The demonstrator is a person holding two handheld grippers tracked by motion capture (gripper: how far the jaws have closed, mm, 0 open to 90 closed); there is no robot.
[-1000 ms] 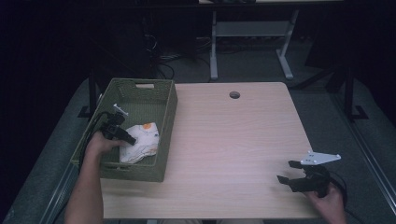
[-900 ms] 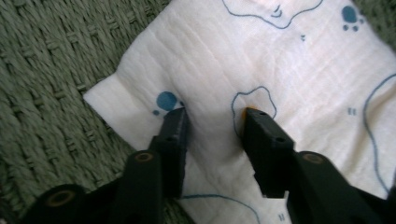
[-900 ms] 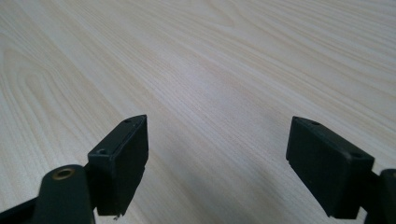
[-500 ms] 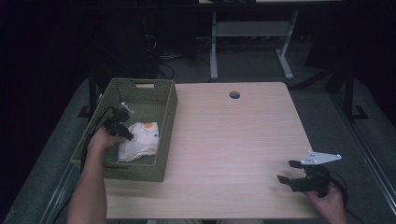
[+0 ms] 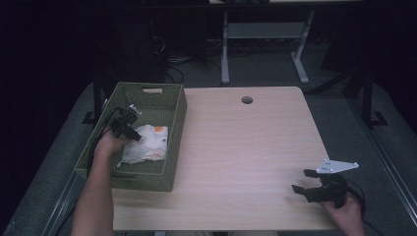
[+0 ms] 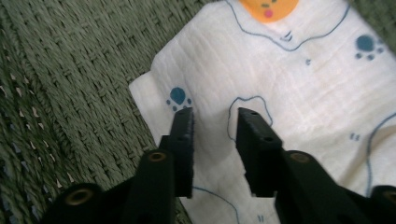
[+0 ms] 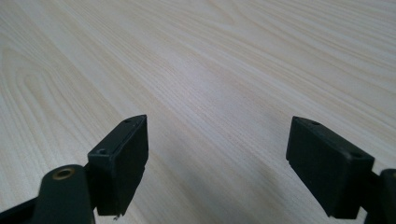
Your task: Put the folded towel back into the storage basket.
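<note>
Left gripper [image 5: 139, 139]: I see its 2 jaws just reopened, parted over the white cloth [image 5: 146, 143] in the green basket [image 5: 177, 118], at the table's [image 5: 246, 147] left edge.
Right gripper [image 5: 302, 181]: spread wide, near the right front corner.

I work at a light wooden table [image 5: 255, 147] with a round cable hole [image 5: 247, 100] near its far edge, and the room around it is dim. Beyond the table a pale metal desk frame [image 5: 265, 44] stands on grey carpet [image 5: 339, 105], with dark cables [image 5: 169, 61] tangled left of that frame.
</note>
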